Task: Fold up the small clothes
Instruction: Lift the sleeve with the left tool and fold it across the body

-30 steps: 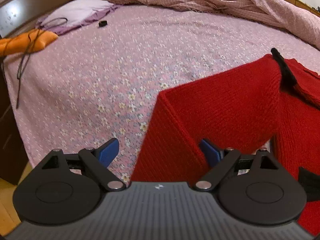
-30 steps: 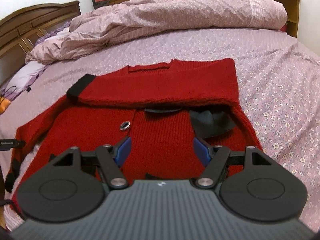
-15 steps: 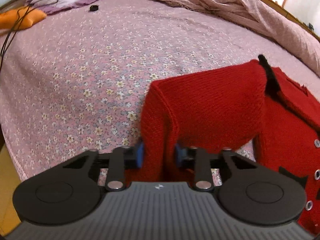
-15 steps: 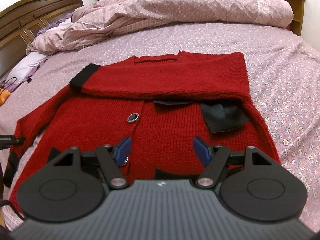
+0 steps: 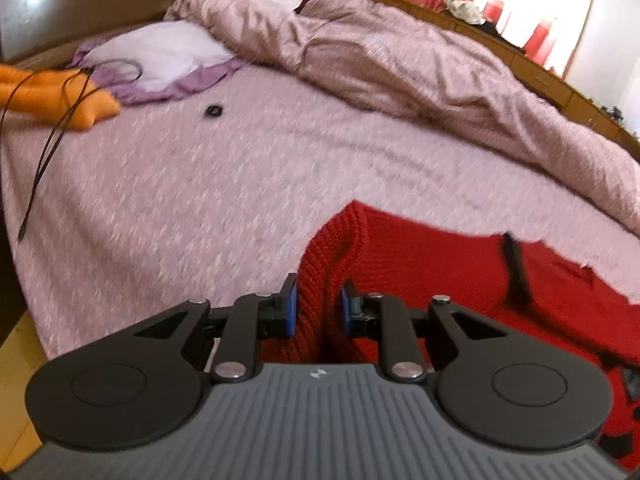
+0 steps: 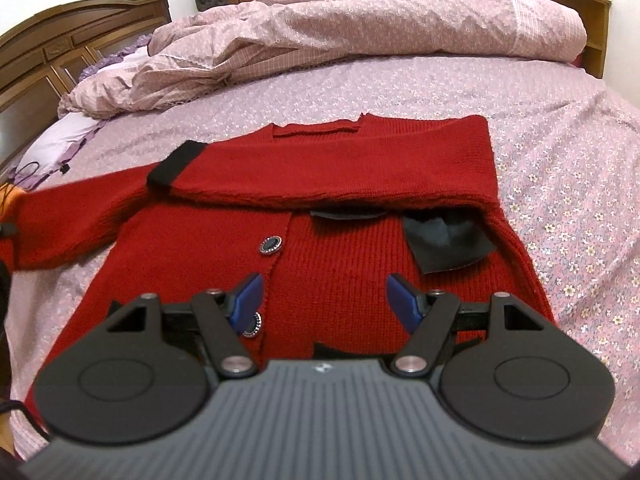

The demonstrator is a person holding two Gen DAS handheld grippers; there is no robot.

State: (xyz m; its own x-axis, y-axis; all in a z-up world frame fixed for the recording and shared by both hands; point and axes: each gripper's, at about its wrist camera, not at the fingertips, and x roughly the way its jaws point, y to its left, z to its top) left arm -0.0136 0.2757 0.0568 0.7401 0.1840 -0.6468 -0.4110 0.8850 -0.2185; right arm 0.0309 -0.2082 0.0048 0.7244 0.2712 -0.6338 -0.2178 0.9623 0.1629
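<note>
Knitwear under work is a red knitted cardigan [image 6: 328, 264] with black cuffs and dark round buttons, spread front-up on the pink floral bedsheet [image 6: 560, 152] so that its panels can be turned inward one at a time. One sleeve already lies folded across the chest, its black cuff [image 6: 174, 168] resting near the opposite shoulder, which judges the fold as partly complete. The left gripper [image 5: 318, 308] has just been closing its jaws, and its blue pads [image 5: 289, 306] now press on both sides of a bunched ridge of red knit at the outer edge of the other sleeve [image 5: 340, 248]; the pinch gathers a double layer, presumably to give a secure hold for carrying that sleeve over the body. In the right wrist view this sleeve [image 6: 76, 216] extends off to the side, clear of the torso. The right gripper [image 6: 324, 300] hovers above the lower front of the cardigan with its jaws standing wide apart and nothing between them; this position appears chosen to pin or steady the body while the sleeve is drawn across. A rumpled pink quilt [image 6: 360, 32] lies well beyond the collar, apart from the garment. Loose knit may slip or drag the torso out of line if the pull is fast.
</note>
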